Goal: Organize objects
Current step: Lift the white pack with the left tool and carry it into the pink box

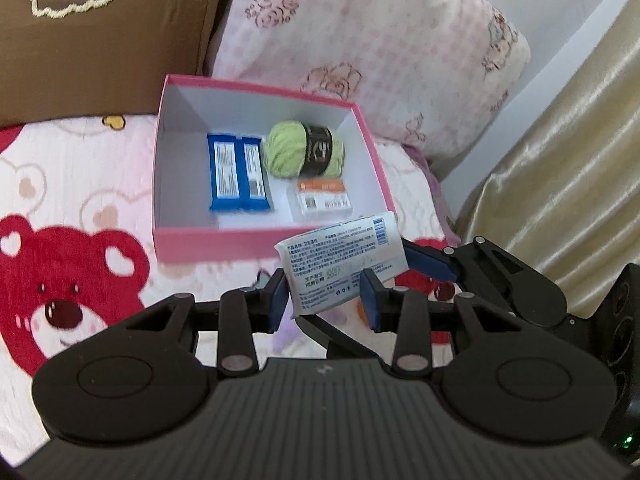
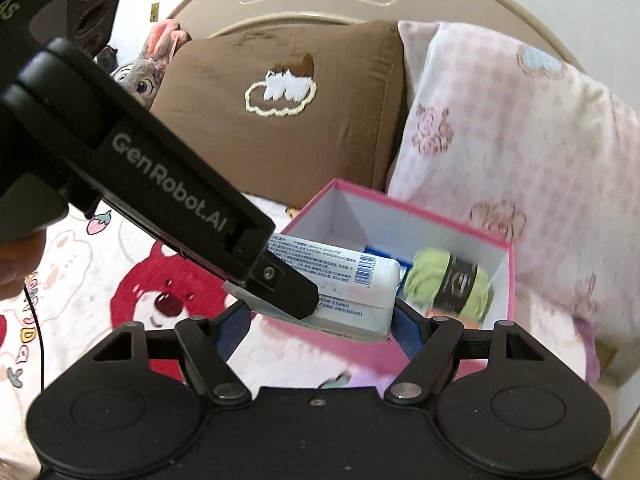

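A white wipes packet (image 1: 342,266) with printed text hangs above the bedspread just in front of the pink box (image 1: 256,246). My left gripper (image 1: 326,298) is shut on its near end. My right gripper (image 2: 320,322) holds the same packet (image 2: 352,284) between its blue pads, with the left gripper's finger (image 2: 288,286) lying across it. The box holds a blue snack pack (image 1: 239,178), a green yarn ball (image 1: 306,148) and a small orange-labelled packet (image 1: 323,200).
The box sits on a bedspread with red bear prints (image 1: 68,276). A brown pillow (image 2: 280,120) and a pink checked pillow (image 2: 520,152) stand behind it. A gold curtain (image 1: 568,184) hangs at the right. A plush toy (image 2: 144,72) lies by the headboard.
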